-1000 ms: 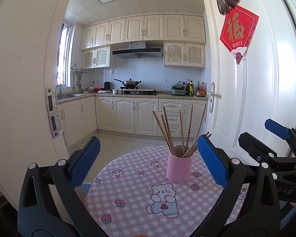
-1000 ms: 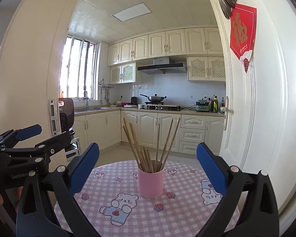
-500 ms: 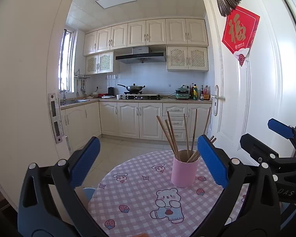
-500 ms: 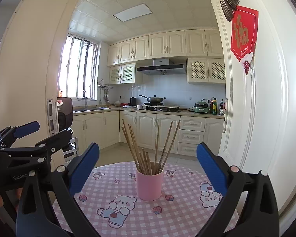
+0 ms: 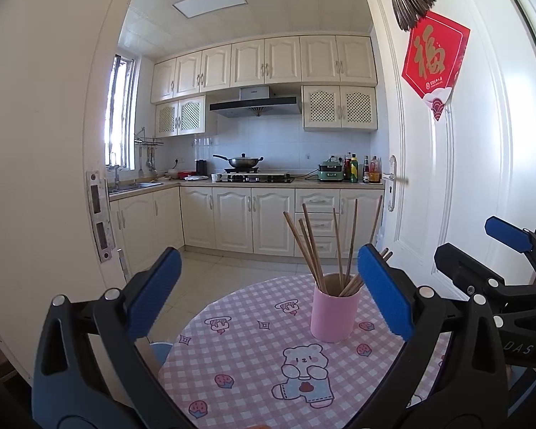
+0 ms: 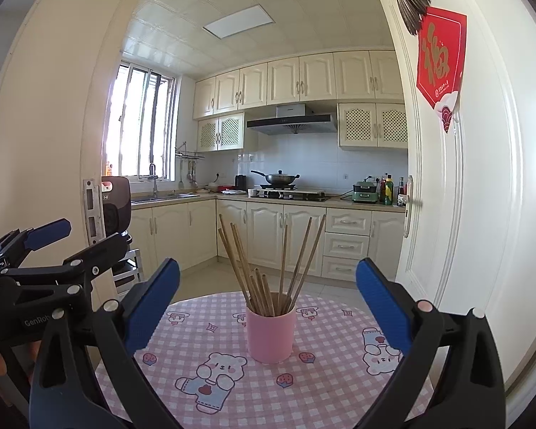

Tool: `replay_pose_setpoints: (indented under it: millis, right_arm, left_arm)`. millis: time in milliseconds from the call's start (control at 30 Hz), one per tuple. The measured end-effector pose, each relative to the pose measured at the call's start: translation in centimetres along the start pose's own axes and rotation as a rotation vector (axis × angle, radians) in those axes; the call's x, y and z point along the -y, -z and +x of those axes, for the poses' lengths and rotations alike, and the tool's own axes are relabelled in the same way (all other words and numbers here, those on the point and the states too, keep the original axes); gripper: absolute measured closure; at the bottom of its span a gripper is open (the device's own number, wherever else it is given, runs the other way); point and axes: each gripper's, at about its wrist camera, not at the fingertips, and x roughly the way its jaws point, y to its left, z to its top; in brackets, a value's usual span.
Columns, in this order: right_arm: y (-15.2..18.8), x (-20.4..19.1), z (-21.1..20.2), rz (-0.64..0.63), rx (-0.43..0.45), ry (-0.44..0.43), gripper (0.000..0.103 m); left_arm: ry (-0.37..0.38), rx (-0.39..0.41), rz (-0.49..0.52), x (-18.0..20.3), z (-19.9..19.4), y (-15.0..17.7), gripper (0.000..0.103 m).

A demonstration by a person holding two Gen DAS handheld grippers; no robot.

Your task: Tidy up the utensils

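Both tools are wide open and hold nothing: the left gripper [image 5: 268,296] and the right gripper [image 6: 268,300]. The pink cup [image 6: 271,332] with chopsticks [image 6: 268,268] stands on the checkered table [image 6: 339,375]. I would approach slowly and pinch one stick near its top.

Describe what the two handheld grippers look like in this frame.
Both match: the left gripper and right gripper have black skeletal frames with silver rivets and fingers faced in ribbed blue pads. White lettering, partly readable, marks each body. No cables or sleeves are visible.
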Motion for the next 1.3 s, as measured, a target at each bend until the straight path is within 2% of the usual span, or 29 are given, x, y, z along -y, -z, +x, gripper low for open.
replay_pose_setpoints:
  millis: [1300]
  right_arm:
    - [0.5, -1.1, -0.2, 0.011, -0.002, 0.013, 0.008]
  left_arm:
    - [-0.009, 0.014, 0.007, 0.1, -0.2, 0.2, 0.006]
